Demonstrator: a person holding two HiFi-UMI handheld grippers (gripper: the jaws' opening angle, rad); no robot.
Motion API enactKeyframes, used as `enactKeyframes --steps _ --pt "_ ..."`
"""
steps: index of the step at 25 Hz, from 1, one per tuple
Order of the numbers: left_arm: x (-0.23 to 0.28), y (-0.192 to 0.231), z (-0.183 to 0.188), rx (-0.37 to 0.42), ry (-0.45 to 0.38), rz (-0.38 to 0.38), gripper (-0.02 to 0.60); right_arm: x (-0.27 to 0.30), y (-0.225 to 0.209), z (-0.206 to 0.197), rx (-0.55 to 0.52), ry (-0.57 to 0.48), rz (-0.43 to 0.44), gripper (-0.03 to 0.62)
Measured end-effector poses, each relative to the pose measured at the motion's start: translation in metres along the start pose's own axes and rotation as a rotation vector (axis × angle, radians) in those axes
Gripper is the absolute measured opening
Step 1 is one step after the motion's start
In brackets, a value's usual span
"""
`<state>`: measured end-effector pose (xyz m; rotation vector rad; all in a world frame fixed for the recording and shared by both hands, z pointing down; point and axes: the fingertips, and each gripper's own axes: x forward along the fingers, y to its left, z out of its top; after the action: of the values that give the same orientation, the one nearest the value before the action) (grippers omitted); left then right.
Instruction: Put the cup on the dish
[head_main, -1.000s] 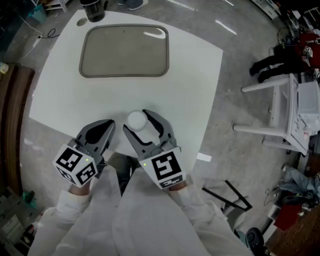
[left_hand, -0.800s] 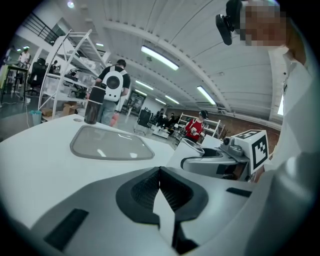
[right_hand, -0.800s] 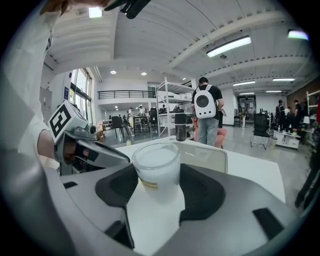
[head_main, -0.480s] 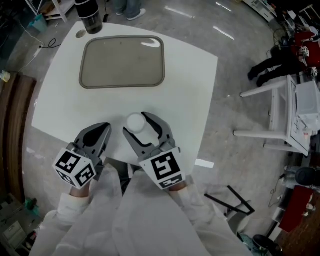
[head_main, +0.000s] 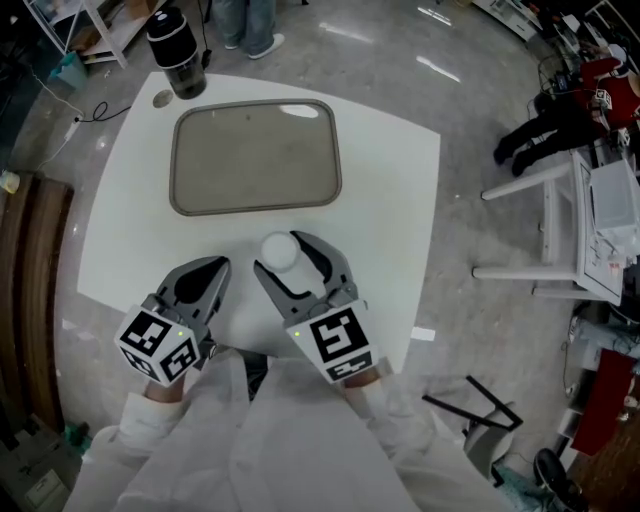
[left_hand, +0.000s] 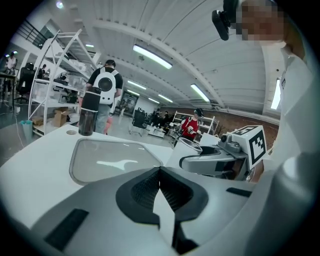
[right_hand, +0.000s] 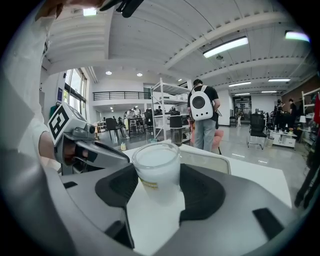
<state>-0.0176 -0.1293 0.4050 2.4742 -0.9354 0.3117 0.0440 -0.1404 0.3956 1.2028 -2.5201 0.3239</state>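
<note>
A white cup sits between the jaws of my right gripper, which is shut on it; both pads press its sides. The dish, a grey rounded tray, lies on the white table just beyond the cup and holds nothing. Whether the cup's base touches the table is hidden. My left gripper is beside the right one, to its left, shut with nothing in it; its tips meet in the left gripper view. That view also shows the cup and the tray.
A black bottle stands at the table's far left corner behind the tray. A white rack is on the floor to the right. A person with a backpack stands beyond the table. The table's near edge is under my wrists.
Both grippers have moved forward toward the tray, the right one carrying the cup; the gap between cup and tray has about halved. Both grippers' states are unchanged.
</note>
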Motion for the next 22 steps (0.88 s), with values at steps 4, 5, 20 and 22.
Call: enactKeyframes --steps 4,5,20,22 --pt "0.003 0.025 0.016 0.014 0.002 -0.005 0.008 0.022 -0.007 0.016 -0.002 -0.006 -0.019 0.261" --pt "0.004 0.032 0.020 0.018 0.002 -0.006 0.008 0.028 -0.008 0.020 -0.003 -0.008 -0.022 0.259" --pt "0.038 0.105 0.064 0.061 0.018 -0.071 0.008 0.109 -0.057 0.054 -0.025 0.006 -0.074 0.259" --pt "0.044 0.112 0.067 0.054 0.019 -0.083 0.008 0.120 -0.063 0.056 -0.023 0.006 -0.077 0.259"
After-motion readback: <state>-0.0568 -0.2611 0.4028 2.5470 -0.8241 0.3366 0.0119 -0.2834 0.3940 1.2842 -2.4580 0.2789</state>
